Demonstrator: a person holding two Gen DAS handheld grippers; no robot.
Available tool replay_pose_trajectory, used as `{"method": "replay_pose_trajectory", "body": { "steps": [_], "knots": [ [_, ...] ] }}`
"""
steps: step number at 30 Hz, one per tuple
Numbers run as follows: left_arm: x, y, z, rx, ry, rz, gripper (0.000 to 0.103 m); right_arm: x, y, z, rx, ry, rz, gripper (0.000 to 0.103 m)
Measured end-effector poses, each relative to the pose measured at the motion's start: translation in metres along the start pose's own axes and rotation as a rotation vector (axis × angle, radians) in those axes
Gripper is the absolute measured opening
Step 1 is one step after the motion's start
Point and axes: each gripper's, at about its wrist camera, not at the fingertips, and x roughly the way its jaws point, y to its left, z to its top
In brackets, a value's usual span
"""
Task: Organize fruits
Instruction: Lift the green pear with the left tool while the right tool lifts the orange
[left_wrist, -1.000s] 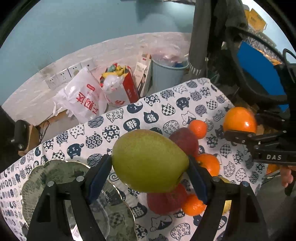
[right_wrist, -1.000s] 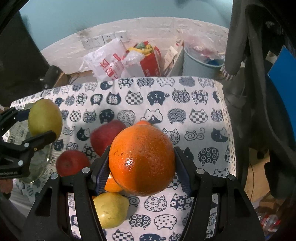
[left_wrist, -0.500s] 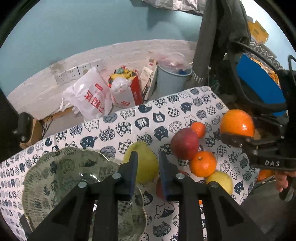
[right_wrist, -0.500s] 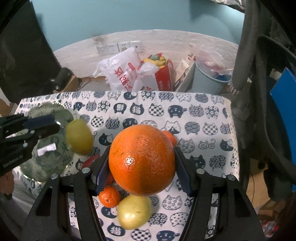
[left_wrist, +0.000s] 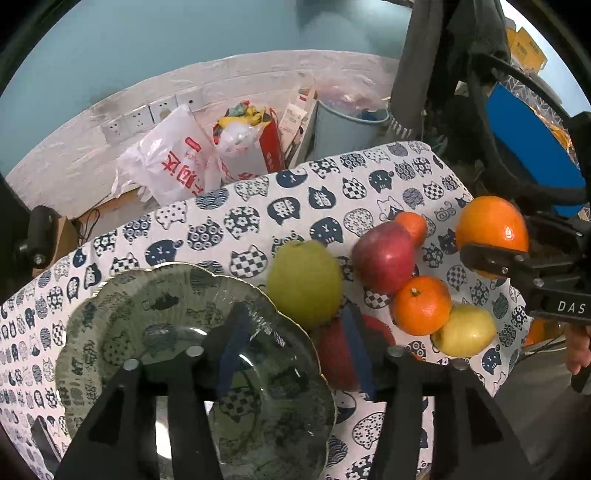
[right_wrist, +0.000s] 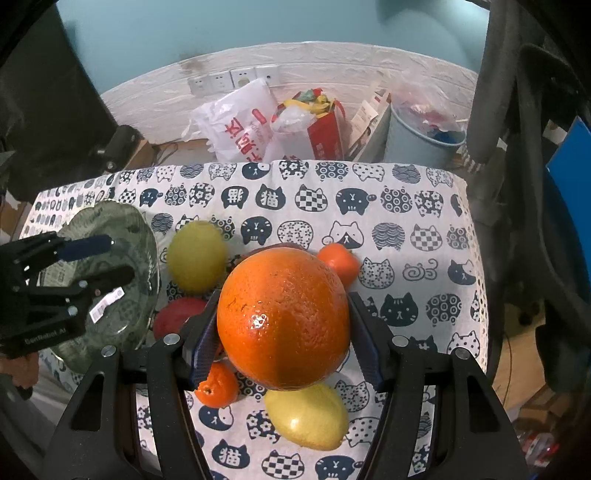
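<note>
A green pear (left_wrist: 303, 280) (right_wrist: 197, 256) lies on the cat-print cloth, against the right rim of the patterned glass plate (left_wrist: 166, 302) (right_wrist: 122, 229). My left gripper (left_wrist: 293, 314) (right_wrist: 99, 260) hovers over the plate's edge, its jaws opening with nothing between them. My right gripper (right_wrist: 282, 332) is shut on a large orange (right_wrist: 282, 317) (left_wrist: 491, 227), held above the fruit pile. In the pile are a dark red apple (left_wrist: 384, 254), a second red apple (right_wrist: 177, 317), two mandarins (left_wrist: 421, 304) (left_wrist: 412, 225) and a yellow lemon-like fruit (left_wrist: 465, 330) (right_wrist: 306, 417).
Beyond the table's far edge stand a white plastic bag (left_wrist: 173, 166), a red bag (left_wrist: 255, 144) and a blue-grey bin (left_wrist: 343, 125). Dark clothing on a chair (right_wrist: 517, 147) hangs at the right. A person's hand (left_wrist: 576, 354) holds the right gripper.
The pear was gripped in my left gripper a second ago. It dropped out, the jaws snapped together and now part again. The right gripper still holds the orange.
</note>
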Motion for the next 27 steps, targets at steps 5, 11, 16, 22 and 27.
{"method": "replay_pose_trajectory", "body": {
  "steps": [5,11,16,22,27],
  "knots": [
    [0.008,-0.011,0.000,0.020,0.018,0.002,0.066,0.002,-0.007,-0.002,0.011,0.013,0.001,0.064],
    [0.014,-0.013,0.009,-0.002,0.013,-0.002,0.080,0.000,-0.012,-0.004,0.025,0.008,0.007,0.064],
    [0.030,-0.006,0.021,-0.025,0.027,0.003,0.081,0.000,-0.015,-0.006,0.029,0.009,0.015,0.064],
    [0.053,-0.001,0.028,-0.067,0.063,-0.014,0.081,0.007,-0.024,-0.005,0.048,0.020,0.013,0.064],
    [0.068,-0.010,0.034,-0.025,0.086,-0.007,0.081,0.014,-0.033,-0.004,0.064,0.031,0.009,0.064]
  ]
}}
